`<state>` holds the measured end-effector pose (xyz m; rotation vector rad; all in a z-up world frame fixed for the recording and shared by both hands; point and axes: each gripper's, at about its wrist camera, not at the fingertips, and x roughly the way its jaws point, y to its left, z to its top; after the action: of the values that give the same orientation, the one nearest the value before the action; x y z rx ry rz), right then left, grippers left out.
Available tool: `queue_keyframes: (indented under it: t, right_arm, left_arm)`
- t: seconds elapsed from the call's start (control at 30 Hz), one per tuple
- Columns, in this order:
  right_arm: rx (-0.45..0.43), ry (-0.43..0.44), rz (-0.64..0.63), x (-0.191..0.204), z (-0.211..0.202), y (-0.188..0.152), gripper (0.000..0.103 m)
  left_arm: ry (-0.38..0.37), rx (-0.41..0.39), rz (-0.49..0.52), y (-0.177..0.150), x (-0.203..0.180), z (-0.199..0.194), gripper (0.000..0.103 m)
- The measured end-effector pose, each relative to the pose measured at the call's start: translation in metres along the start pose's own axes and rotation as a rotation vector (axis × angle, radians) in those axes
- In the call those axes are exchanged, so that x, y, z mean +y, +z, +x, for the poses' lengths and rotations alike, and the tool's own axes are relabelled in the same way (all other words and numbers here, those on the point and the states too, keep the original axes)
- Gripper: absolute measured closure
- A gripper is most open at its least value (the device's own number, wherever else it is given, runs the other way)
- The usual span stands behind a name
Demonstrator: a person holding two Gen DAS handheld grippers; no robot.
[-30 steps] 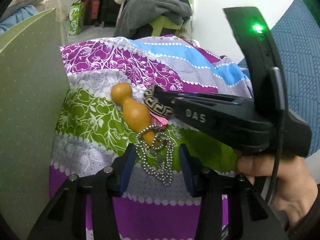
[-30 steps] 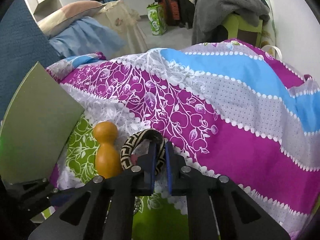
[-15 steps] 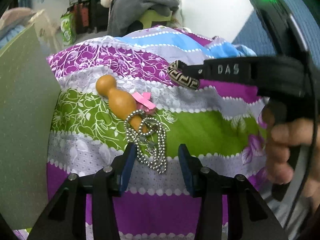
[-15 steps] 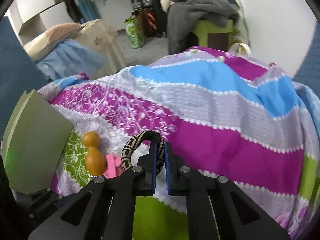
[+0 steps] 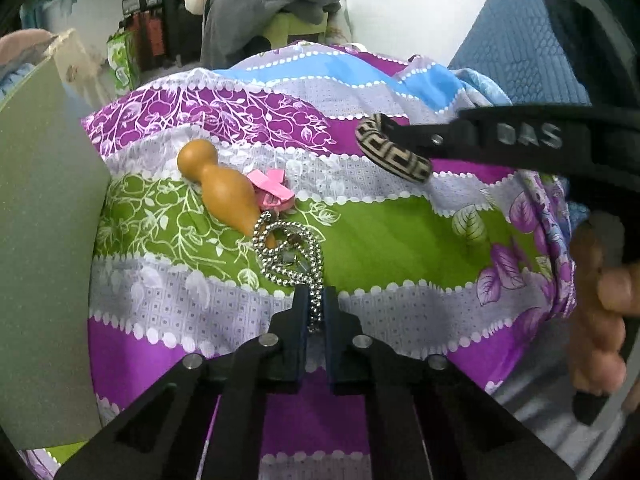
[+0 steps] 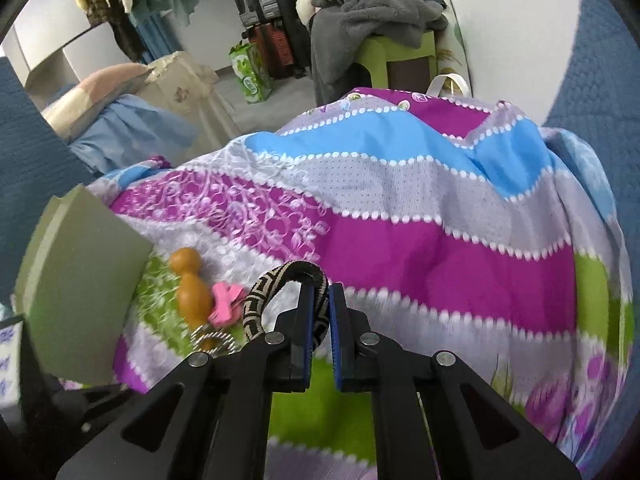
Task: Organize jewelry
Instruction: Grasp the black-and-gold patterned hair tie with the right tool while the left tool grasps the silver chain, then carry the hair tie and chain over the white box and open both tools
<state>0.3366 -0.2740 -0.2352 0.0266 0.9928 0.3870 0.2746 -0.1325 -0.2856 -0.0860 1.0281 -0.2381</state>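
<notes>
A silver bead chain (image 5: 288,256) lies coiled on the striped bedspread (image 5: 400,232), partly over the tip of an orange wooden gourd (image 5: 224,188). My left gripper (image 5: 314,300) is closing on the chain's near loop, which sits pinched between the pads. A pink clip (image 5: 270,190) rests against the gourd. My right gripper (image 6: 319,296) is shut on a black-and-beige patterned band (image 6: 272,284) and holds it above the cloth, to the right of the gourd (image 6: 192,288). In the left wrist view the band (image 5: 394,156) hangs from the right gripper's tips.
A tall olive-green box (image 5: 40,240) stands at the left edge of the bedspread, close to the gourd. A hand (image 5: 596,320) grips the right tool's handle at the far right. Beyond the bed are a green stool piled with grey clothes (image 6: 372,12) and bags on the floor.
The left jaws have shut on the chain's near loop. The right gripper has carried the band up and to the right, away from the gourd, uncovering the pink clip.
</notes>
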Motion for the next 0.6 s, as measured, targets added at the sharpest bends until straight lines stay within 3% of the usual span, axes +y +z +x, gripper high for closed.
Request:
queue_keyframes:
  t: [0.6]
  right_arm:
    - [-0.028,-0.137,0.131,0.031,-0.063,-0.047,0.098]
  left_arm:
    - [-0.180,-0.072,-0.068,0.007,0.016,-0.088,0.099]
